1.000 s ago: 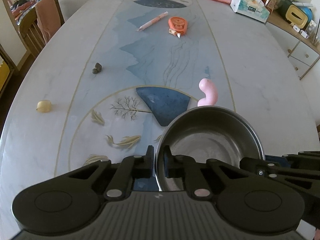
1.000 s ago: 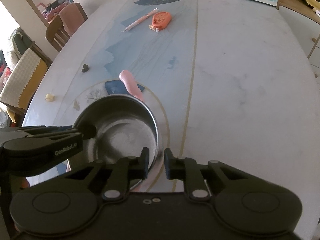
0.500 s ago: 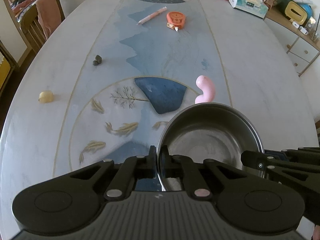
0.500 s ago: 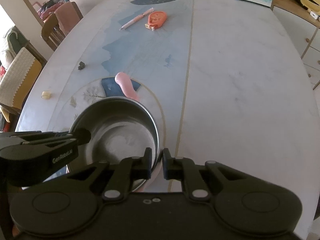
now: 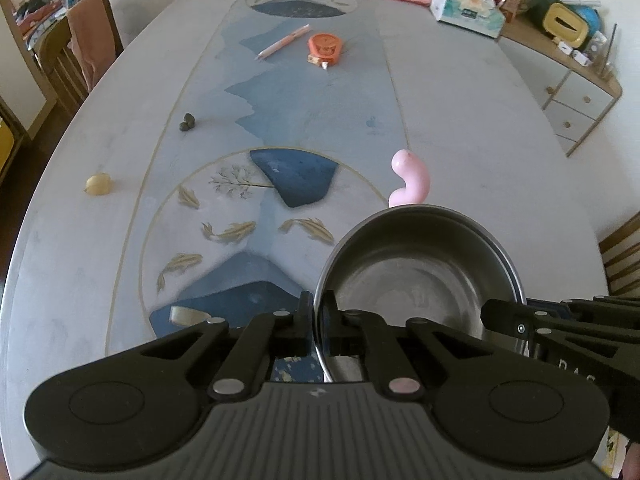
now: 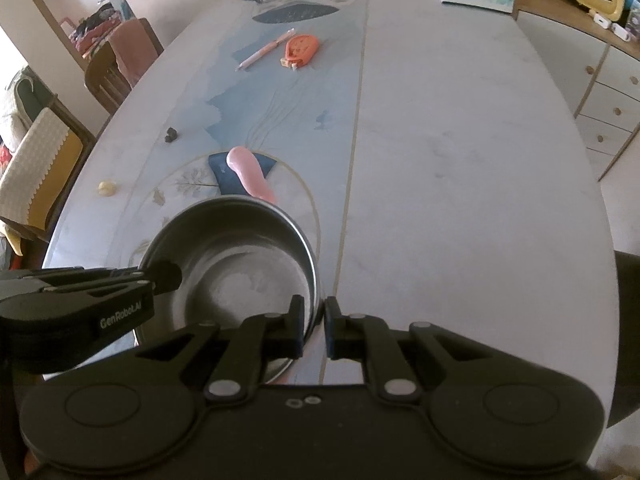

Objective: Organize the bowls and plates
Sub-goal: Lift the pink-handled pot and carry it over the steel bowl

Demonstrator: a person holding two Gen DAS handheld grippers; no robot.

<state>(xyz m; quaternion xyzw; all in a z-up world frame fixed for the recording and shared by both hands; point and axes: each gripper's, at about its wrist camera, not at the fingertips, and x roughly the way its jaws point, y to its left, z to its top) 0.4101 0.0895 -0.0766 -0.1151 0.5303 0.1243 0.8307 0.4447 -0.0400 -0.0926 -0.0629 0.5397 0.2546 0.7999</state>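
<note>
A round stainless steel bowl (image 5: 420,276) hangs a little above the patterned table, held from both sides. My left gripper (image 5: 319,305) is shut on the bowl's left rim, one finger inside and one outside the wall. My right gripper (image 6: 314,314) is shut on the opposite rim of the same bowl (image 6: 240,264). In the left wrist view the right gripper (image 5: 505,317) comes in from the right edge. The right wrist view shows the left gripper (image 6: 165,278) reaching in from the left. The bowl is empty inside.
A pink curved object (image 5: 412,180) lies just beyond the bowl. Farther off are an orange tape dispenser (image 5: 325,46), a pink pen (image 5: 284,42) and a tissue box (image 5: 468,12). A yellow lump (image 5: 99,184) and a dark lump (image 5: 187,122) lie left. Chairs (image 6: 116,68) line the left edge.
Both grippers have risen and drawn back with the bowl between them, so the table looks farther away. The jaws closed tight on the rim.
</note>
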